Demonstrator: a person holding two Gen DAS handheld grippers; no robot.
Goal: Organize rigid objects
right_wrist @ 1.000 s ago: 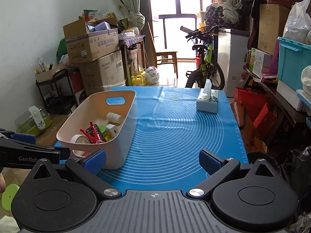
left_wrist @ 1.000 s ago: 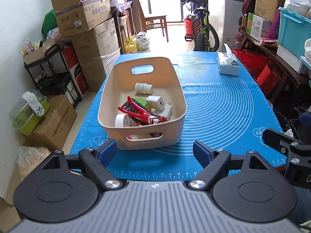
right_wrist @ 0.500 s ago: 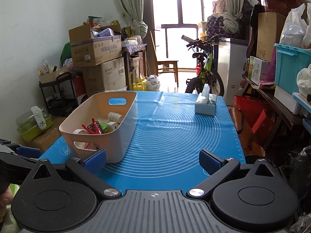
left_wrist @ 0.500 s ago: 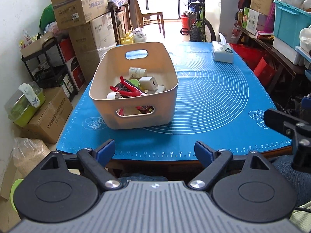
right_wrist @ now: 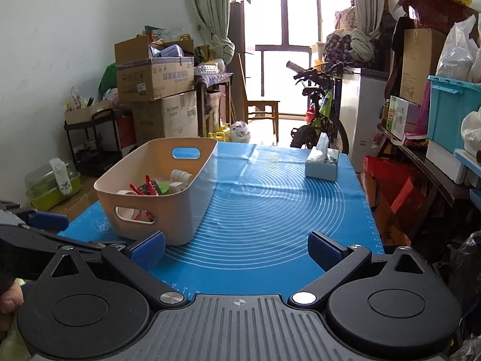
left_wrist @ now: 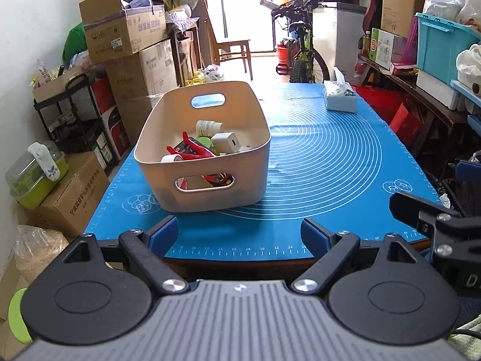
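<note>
Probably a home storeroom: stacked cardboard boxes [right_wrist: 154,78], bicycle [right_wrist: 320,111], curtains [right_wrist: 207,9].

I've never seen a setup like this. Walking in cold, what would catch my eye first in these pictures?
Probably the bright blue mat covering the table, with a beige bin on its left side holding a jumble of small items, among them a red clamp and a white charger. A tissue box sits alone at the far right of the mat. Nearest the camera, the left hand-held gripper and right hand-held gripper are both open and empty.
</note>
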